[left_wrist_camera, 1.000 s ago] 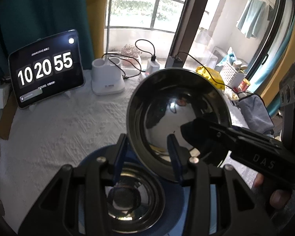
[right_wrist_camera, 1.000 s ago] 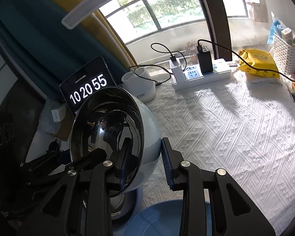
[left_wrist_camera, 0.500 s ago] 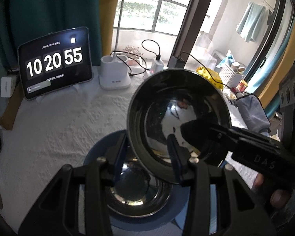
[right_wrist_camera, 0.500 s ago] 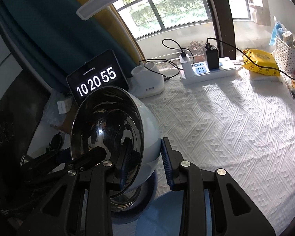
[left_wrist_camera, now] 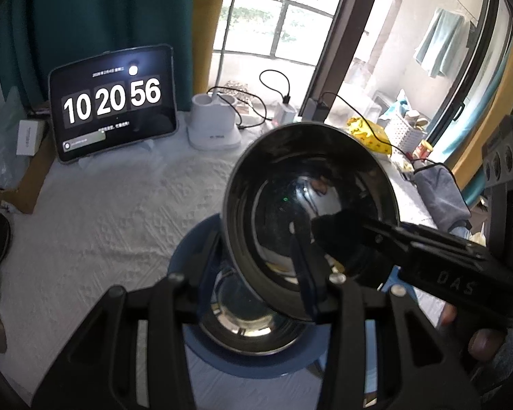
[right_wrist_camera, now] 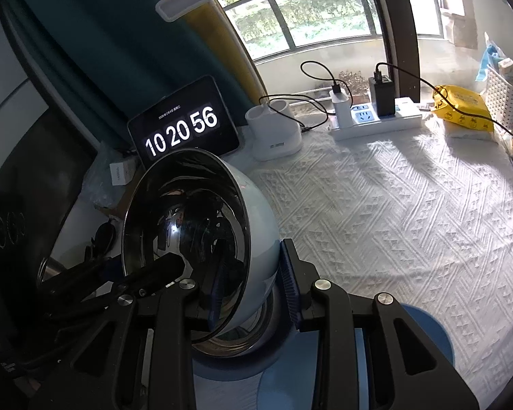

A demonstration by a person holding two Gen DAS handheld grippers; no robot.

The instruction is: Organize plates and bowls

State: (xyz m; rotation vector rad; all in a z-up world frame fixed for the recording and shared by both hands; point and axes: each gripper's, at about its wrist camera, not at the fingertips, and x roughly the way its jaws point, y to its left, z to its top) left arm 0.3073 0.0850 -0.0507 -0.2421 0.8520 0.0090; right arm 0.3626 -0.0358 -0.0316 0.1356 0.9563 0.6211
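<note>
A steel bowl (left_wrist_camera: 290, 188) with a pale outer shell (right_wrist_camera: 260, 225) hangs tilted above the table, its mouth facing the left wrist camera. My left gripper (left_wrist_camera: 256, 270) is shut on its lower rim, one finger inside, one outside. My right gripper (right_wrist_camera: 253, 287) is shut on the wall at the opposite side, and its inner finger (left_wrist_camera: 342, 235) reaches into the bowl. Under the held bowl a second steel bowl (left_wrist_camera: 249, 328) sits upright on a dark blue plate (left_wrist_camera: 195, 239). A lighter blue plate (right_wrist_camera: 424, 328) lies just to the right.
A white textured cloth (right_wrist_camera: 393, 222) covers the table. Along the back stand a tablet clock (left_wrist_camera: 113, 106), a white lamp base (left_wrist_camera: 215, 126), a power strip (right_wrist_camera: 376, 119) with cables, a yellow packet (right_wrist_camera: 461, 112) and a white basket (right_wrist_camera: 505, 92). A grey cloth (left_wrist_camera: 441, 194) lies at the right edge.
Both grippers have carried the bowl together backward and leftward over the table. More of the dark blue plate and the bowl on it now shows. The grips are unchanged.
</note>
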